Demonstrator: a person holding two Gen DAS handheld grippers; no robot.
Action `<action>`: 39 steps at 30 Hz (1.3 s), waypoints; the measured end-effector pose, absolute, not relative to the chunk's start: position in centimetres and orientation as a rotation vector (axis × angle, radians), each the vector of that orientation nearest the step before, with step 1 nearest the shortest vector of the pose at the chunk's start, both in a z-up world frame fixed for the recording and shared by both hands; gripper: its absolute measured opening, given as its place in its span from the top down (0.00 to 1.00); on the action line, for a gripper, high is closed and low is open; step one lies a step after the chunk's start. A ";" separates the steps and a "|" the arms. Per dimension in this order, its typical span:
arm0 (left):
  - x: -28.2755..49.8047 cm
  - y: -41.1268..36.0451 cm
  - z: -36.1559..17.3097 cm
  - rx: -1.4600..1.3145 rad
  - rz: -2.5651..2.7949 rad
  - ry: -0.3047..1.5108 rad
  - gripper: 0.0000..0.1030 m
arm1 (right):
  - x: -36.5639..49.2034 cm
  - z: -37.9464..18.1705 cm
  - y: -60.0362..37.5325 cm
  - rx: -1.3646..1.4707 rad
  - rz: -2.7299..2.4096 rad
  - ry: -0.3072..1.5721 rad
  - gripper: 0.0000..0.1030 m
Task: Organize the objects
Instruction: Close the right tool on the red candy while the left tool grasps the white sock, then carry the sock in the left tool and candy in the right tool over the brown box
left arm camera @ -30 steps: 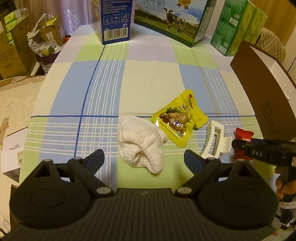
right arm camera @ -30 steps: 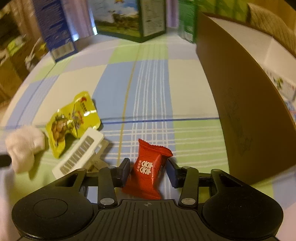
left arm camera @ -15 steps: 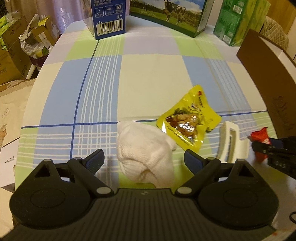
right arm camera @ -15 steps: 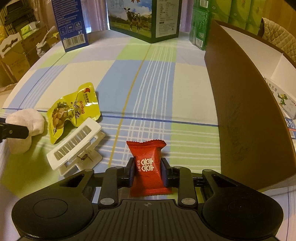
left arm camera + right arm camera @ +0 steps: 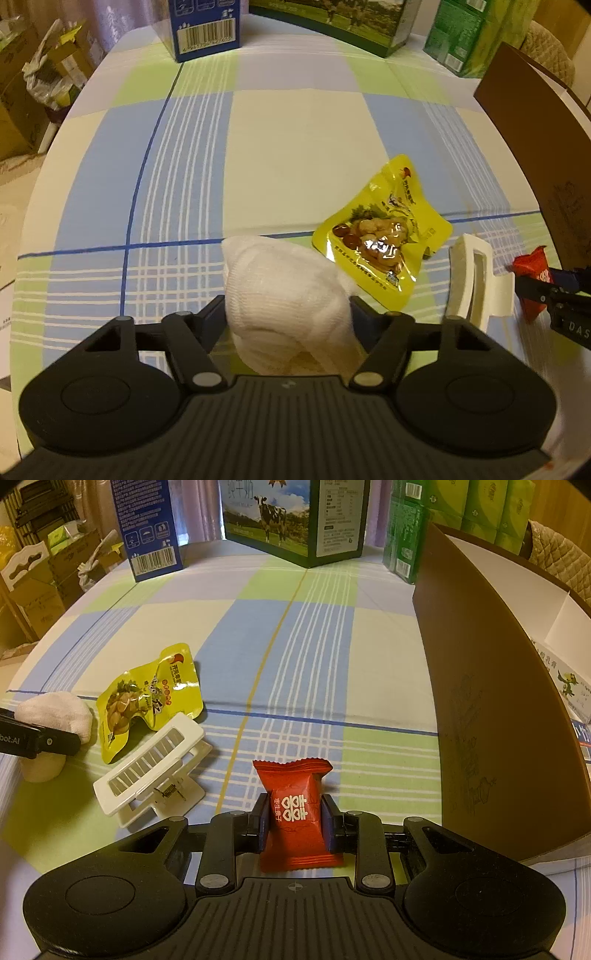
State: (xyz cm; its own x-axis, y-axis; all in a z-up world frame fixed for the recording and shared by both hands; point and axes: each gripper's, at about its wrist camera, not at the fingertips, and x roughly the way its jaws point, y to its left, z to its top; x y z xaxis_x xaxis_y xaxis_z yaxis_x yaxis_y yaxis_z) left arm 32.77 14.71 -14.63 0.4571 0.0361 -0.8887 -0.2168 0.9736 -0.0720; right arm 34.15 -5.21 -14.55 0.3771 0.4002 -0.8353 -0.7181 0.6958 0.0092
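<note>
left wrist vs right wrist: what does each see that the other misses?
Left wrist only: the left gripper with its fingers around the white cloth.
Right wrist only: the right gripper shut on the red candy, and the white inside of the brown box.
Both: yellow pouch, white clip, cloth, candy, checked tablecloth.

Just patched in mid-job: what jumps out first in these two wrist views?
The right gripper pinches a red candy packet with white characters beside the tall brown cardboard box. The left gripper straddles a white knitted cloth bundle. Between them lie a yellow snack pouch and a white plastic clip.
</note>
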 end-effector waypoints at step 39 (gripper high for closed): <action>24.1 7.9 -9.0 -0.221 0.159 1.006 0.58 | 29.5 -12.4 -12.0 -0.317 0.833 1.063 0.77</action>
State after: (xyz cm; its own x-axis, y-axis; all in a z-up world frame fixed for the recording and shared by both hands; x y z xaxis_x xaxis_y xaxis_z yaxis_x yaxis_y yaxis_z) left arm 24.09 7.92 -9.02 0.5265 0.0304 -0.8496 -0.2334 0.9661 -0.1101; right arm 29.48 -12.04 -12.40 0.2249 0.4473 -0.8656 -0.7333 0.6627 0.1520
